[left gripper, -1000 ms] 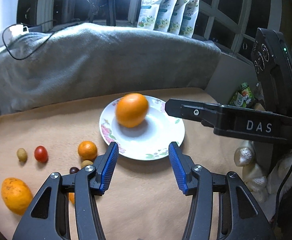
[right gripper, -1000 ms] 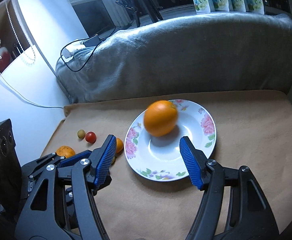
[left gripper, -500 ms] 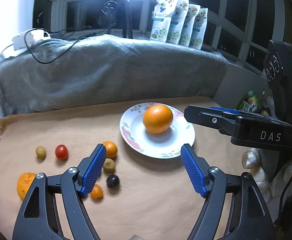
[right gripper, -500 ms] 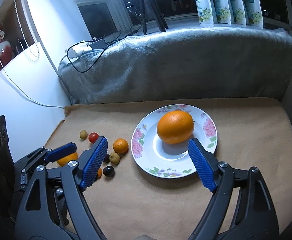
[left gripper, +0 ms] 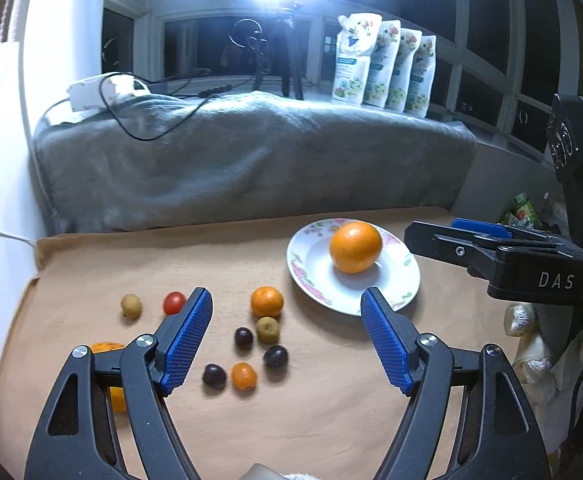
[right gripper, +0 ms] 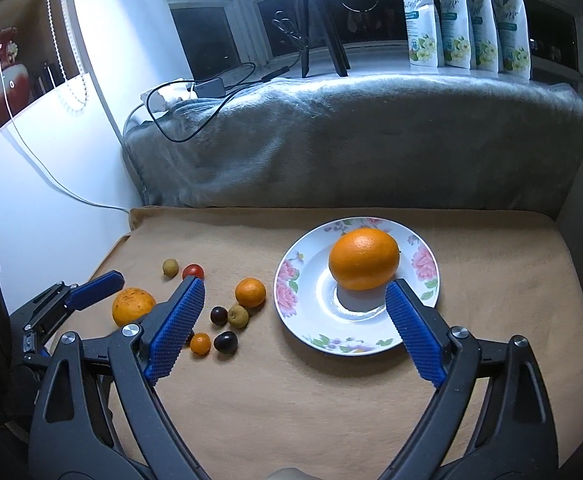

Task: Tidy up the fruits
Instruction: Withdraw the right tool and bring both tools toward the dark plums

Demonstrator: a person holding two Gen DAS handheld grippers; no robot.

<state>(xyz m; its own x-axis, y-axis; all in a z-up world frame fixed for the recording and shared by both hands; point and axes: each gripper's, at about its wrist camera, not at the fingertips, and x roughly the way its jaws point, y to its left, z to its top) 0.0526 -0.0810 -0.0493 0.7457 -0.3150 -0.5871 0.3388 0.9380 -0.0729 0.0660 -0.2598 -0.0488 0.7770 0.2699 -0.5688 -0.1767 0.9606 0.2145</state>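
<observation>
A big orange (left gripper: 355,246) (right gripper: 363,259) lies on the white flowered plate (left gripper: 405,280) (right gripper: 291,300). Left of the plate on the tan cloth lie a mandarin (left gripper: 266,301) (right gripper: 250,292), a red tomato (left gripper: 174,302) (right gripper: 193,270), dark grapes (left gripper: 243,337) (right gripper: 218,315), a kumquat (left gripper: 244,376) (right gripper: 200,343), small yellowish fruits (left gripper: 130,305) (right gripper: 170,267) and another orange (right gripper: 133,306), partly hidden in the left wrist view (left gripper: 105,347). My left gripper (left gripper: 286,336) is open and empty above the small fruits. My right gripper (right gripper: 294,330) is open and empty, near the plate's front.
A grey blanket (right gripper: 351,140) covers the raised back with cables and a power strip (left gripper: 95,94). Several pouches (left gripper: 383,68) and a tripod (right gripper: 319,20) stand on the sill. A white wall (right gripper: 51,184) borders the left. Bagged items (left gripper: 523,208) lie past the cloth's right edge.
Both grippers have pulled back and up from the plate and opened wider. The left wrist view has swung left, so the small fruits now lie between its fingers. The orange stays on the plate.
</observation>
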